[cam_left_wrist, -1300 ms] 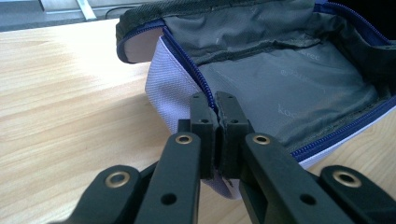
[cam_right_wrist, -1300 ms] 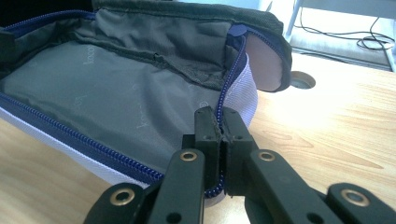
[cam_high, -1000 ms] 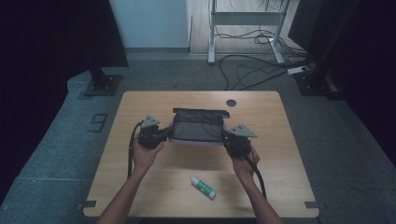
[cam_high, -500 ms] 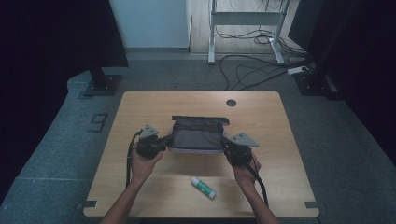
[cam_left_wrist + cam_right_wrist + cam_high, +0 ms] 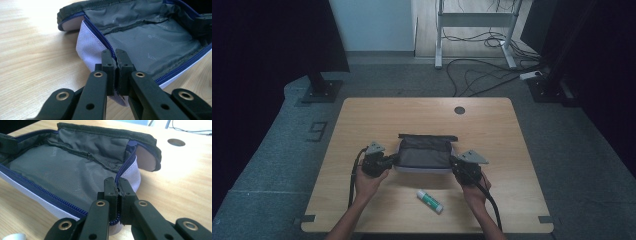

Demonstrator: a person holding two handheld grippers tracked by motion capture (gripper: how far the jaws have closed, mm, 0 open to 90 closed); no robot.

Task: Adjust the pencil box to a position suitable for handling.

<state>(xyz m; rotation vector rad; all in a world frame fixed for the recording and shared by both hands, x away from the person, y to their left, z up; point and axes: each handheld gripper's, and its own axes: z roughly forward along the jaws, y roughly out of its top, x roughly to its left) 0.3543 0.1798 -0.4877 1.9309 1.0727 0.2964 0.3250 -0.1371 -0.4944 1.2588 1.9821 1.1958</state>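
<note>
An unzipped pouch (image 5: 424, 152) with grey lining, white sides and a blue zipper lies at the middle of the wooden table (image 5: 362, 115). My left gripper (image 5: 391, 161) is shut on the pouch's left end; in the left gripper view the jaws (image 5: 114, 58) pinch the zipper edge of the pouch (image 5: 145, 47). My right gripper (image 5: 455, 162) is shut on the right end, and the right gripper view has its jaws (image 5: 116, 185) clamped on the zipper edge of the pouch (image 5: 75, 175). The pouch is held wide between both.
A white tube with a green label (image 5: 429, 201) lies near the front edge between the forearms. A round cable hole (image 5: 459, 110) sits at the table's back right, also seen as the hole (image 5: 176, 142). Cables and a desk frame stand on the floor beyond.
Both grippers and the pouch have come toward the person and lower onto the table. The jaws have stayed clamped on the pouch's ends.
</note>
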